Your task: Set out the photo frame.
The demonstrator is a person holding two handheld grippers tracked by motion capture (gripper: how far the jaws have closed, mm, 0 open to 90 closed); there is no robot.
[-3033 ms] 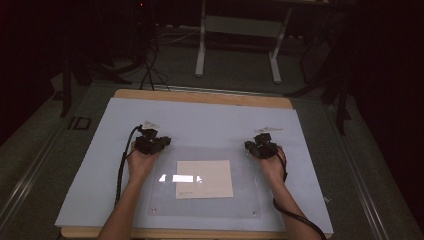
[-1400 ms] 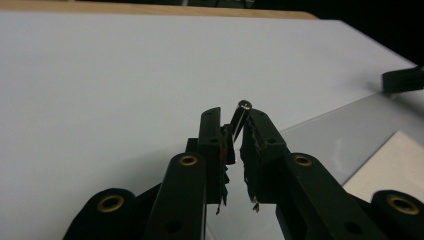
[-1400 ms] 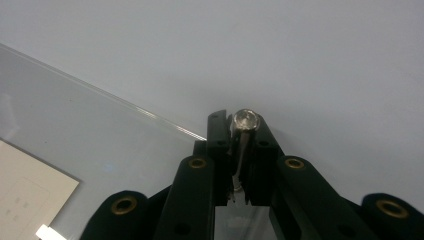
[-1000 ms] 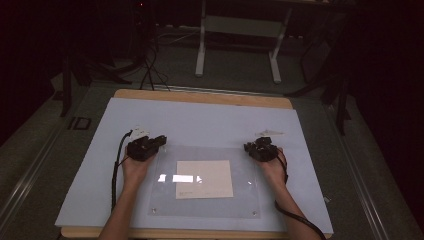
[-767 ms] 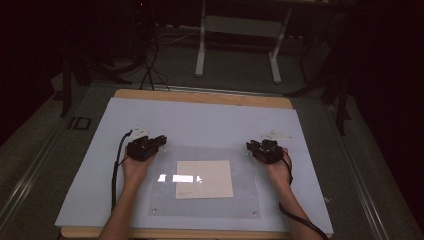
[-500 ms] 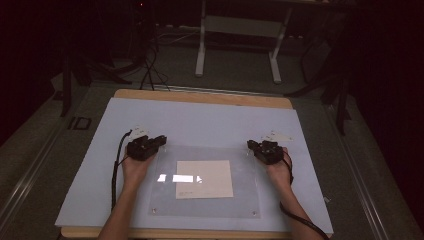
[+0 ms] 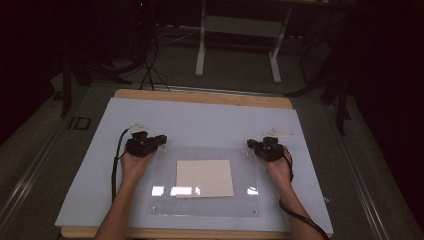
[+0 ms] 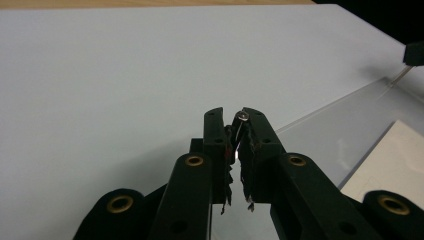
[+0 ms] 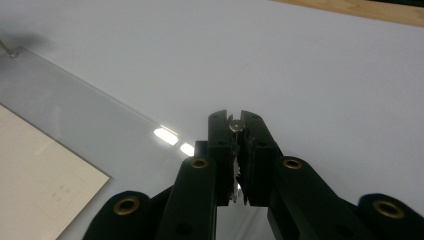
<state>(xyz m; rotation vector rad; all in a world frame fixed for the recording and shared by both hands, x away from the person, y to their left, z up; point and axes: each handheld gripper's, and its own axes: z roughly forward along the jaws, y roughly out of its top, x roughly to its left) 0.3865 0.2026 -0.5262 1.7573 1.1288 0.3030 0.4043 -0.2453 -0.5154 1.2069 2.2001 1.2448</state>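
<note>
Clear acrylic sheet (image 7: 200, 150) unmoved; both grippers, left (image 8: 239, 116) and right (image 9: 236, 119), have spread outward, each clamping a small pin.

- We see a wooden table (image 7: 200, 96) whose bare edge shows along the far side and again as a thin strip at the near side.
- A pale white sheet (image 7: 200, 122) covers nearly all of the tabletop and lies flat on it.
- On the near middle of that sheet lies a clear plastic plate (image 7: 165, 200), catching bright glints of light along its near part.
- A cream square of paper (image 7: 205, 178) sits at the plate's centre; we cannot tell whether it lies over or under the plate.
- The table stands on a grey floor (image 7: 380, 165).
</note>
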